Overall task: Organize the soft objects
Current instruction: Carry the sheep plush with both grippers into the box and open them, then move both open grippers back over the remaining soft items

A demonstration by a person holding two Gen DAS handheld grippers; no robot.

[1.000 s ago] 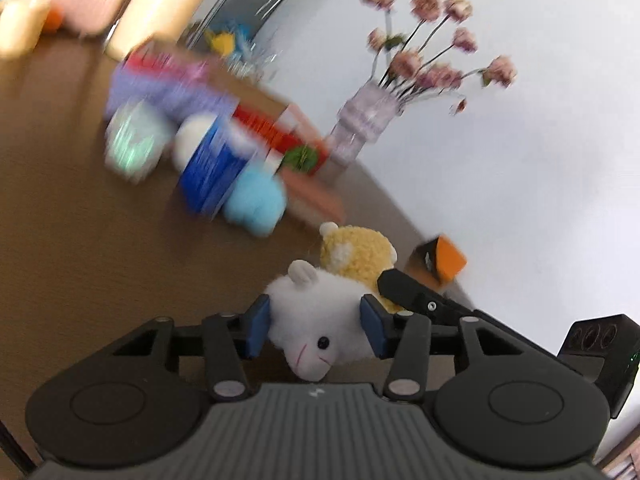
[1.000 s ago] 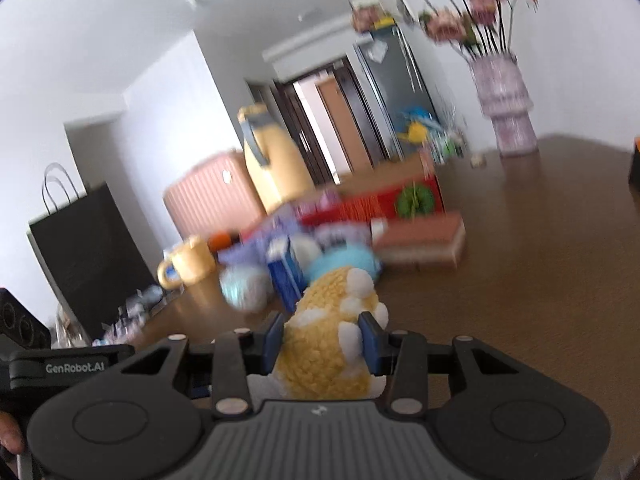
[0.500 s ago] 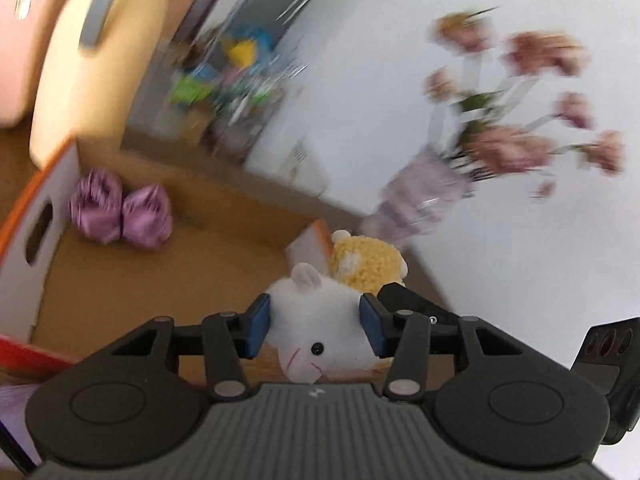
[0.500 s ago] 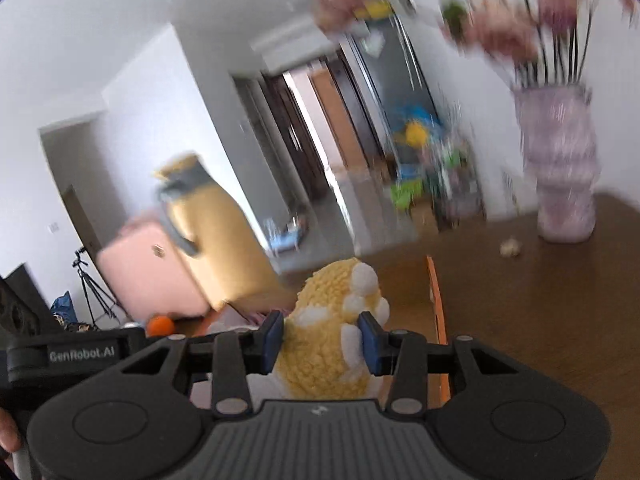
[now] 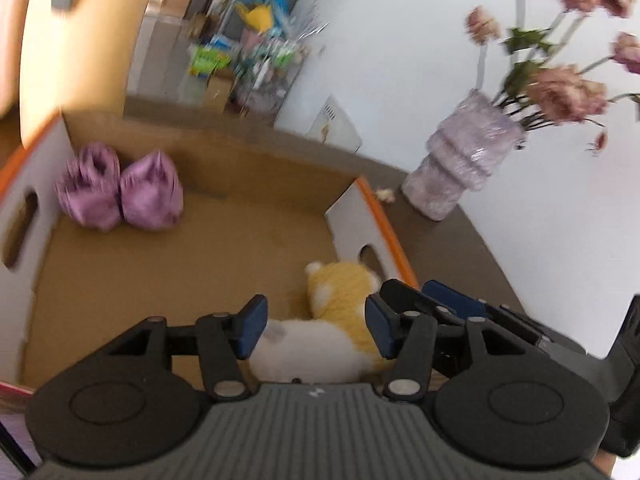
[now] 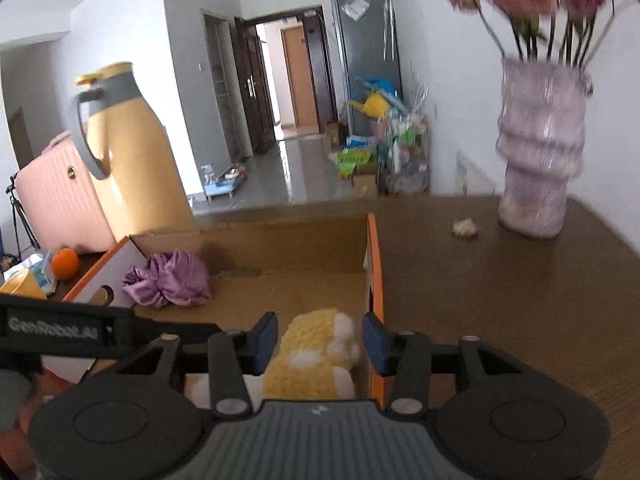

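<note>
Your left claw (image 5: 312,328) has just been opening: its blue pads stand apart, with the white plush toy (image 5: 308,354) lying loose between them on the near floor of the open cardboard box with orange edges (image 5: 384,216). Your right claw (image 6: 319,338) has likewise just spread its pads, and the yellow fuzzy plush toy with white spots (image 6: 310,356) sits between them, no longer squeezed, in the box's near right corner, touching the white one.

Both toys look light, soft and squashy. They will give under the pads and spring back, so there is little risk of damage; if you need to shift one, take it across the thick middle of the body, not by an ear or a foot.

Farther in, at the far left corner of the box, lies a bundle of shiny purple cloth (image 6: 168,280), well apart from the toys. The box's right wall runs just beside your right claw, so mind it as you lift out.

Beyond, on the brown wooden table (image 6: 500,300), a ribbed lilac vase of pink flowers (image 6: 540,152) stands at the far right, likely fragile, and a tall yellow flask with a grey handle (image 6: 128,152) at the far left.
</note>
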